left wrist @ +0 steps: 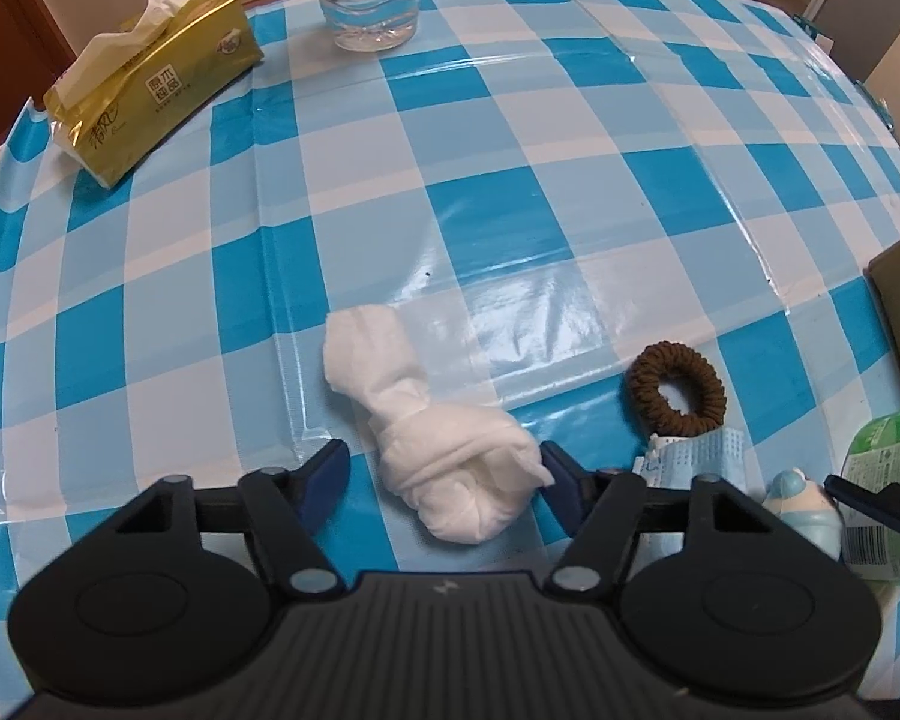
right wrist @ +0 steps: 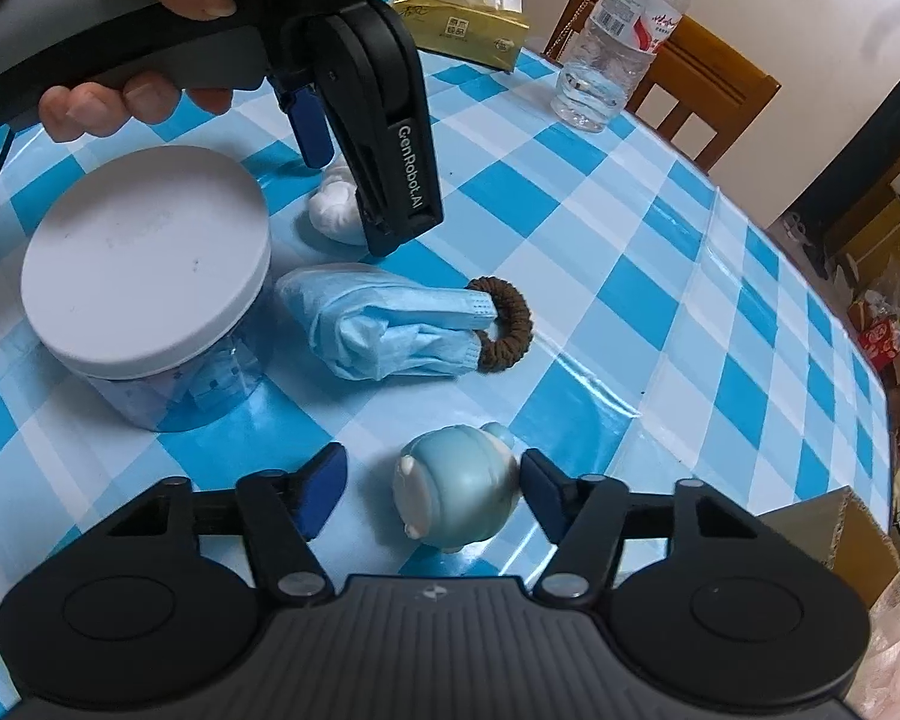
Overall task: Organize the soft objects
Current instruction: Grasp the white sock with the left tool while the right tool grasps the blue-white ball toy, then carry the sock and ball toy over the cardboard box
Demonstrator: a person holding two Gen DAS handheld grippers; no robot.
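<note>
While jaws flank the white wad [left wrist: 450,456], bare tablecloth [left wrist: 510,180] stretches beyond.

On the blue-checked table [right wrist: 630,276] lie a white cloth bundle [left wrist: 444,456], brown scrunchie [right wrist: 504,324], folded blue mask [right wrist: 390,324], white-lidded jar [right wrist: 144,258], pale-blue toy [right wrist: 456,486].

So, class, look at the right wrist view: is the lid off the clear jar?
No, the white lid sits flat on top of the clear jar, covering its mouth completely.
</note>
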